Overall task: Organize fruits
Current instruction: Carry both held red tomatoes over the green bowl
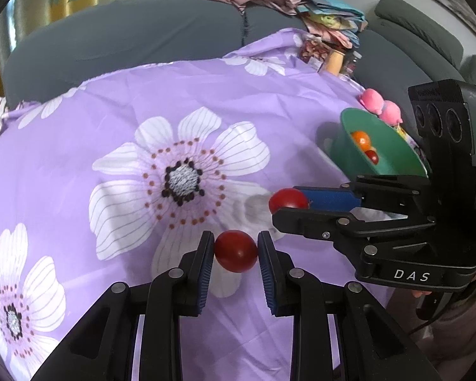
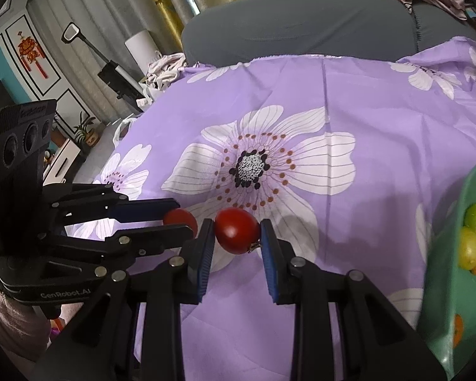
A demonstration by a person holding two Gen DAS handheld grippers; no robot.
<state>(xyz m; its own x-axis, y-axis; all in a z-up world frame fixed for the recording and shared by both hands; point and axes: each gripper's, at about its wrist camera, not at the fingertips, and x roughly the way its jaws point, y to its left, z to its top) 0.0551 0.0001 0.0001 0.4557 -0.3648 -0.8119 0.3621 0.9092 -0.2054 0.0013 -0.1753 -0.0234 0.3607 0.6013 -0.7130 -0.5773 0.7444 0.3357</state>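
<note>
My left gripper is shut on a red cherry tomato just above the purple flowered cloth. My right gripper is shut on a second red cherry tomato. In the left wrist view the right gripper comes in from the right with its tomato at its tips. In the right wrist view the left gripper comes in from the left holding its tomato. A green bowl with several small orange, red and green fruits stands at the right; its wall also shows in the right wrist view.
A grey sofa runs behind the cloth, with folded clothes piled on it. A pink plush toy lies behind the bowl. Jars and packets stand at the cloth's far right corner.
</note>
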